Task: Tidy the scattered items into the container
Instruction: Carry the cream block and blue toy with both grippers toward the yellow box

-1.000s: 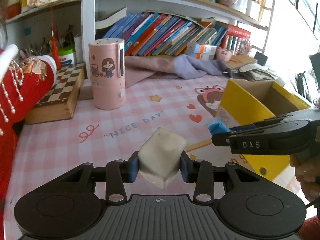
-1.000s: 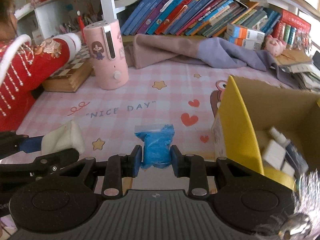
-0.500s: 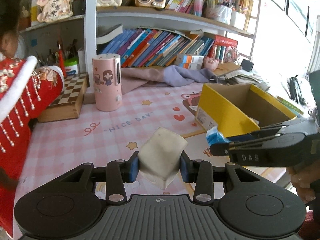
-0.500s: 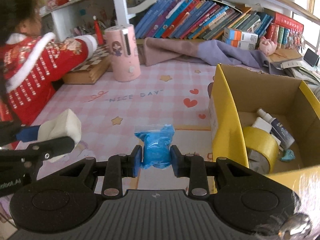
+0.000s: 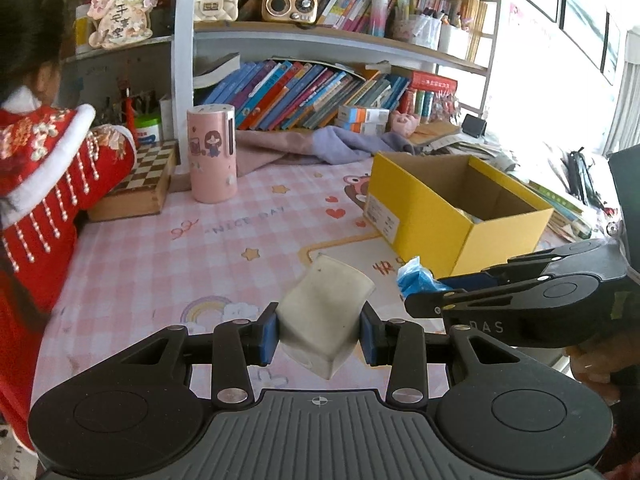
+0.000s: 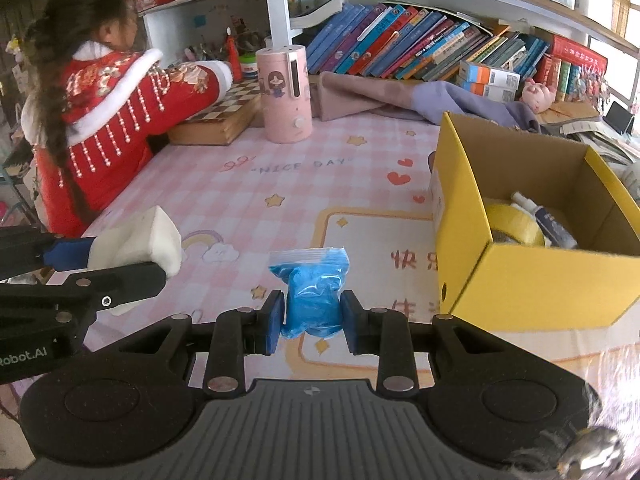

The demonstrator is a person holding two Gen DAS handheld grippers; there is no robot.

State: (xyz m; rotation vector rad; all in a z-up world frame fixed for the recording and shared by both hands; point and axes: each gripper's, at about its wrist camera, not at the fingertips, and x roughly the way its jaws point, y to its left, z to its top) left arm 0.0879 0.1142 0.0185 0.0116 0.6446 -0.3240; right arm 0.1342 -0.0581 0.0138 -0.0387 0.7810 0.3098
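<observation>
My left gripper (image 5: 318, 334) is shut on a white sponge block (image 5: 324, 312) and holds it above the pink mat; the block also shows in the right wrist view (image 6: 138, 240). My right gripper (image 6: 313, 322) is shut on a small blue bag (image 6: 312, 292), also seen in the left wrist view (image 5: 416, 278). The yellow cardboard box (image 6: 532, 288) stands open to the right, holding a yellow tape roll (image 6: 516, 224) and a small bottle (image 6: 548, 220). It also shows in the left wrist view (image 5: 424, 216).
A pink cylinder (image 5: 212, 152) and a chessboard box (image 5: 140, 188) stand at the back of the mat. A child in red (image 6: 104, 112) leans on the table at the left. Cloth (image 6: 400, 96) and bookshelves lie behind.
Both grippers have pulled back and risen from the table with their items still held. The box now appears farther away and its inside shows more.
</observation>
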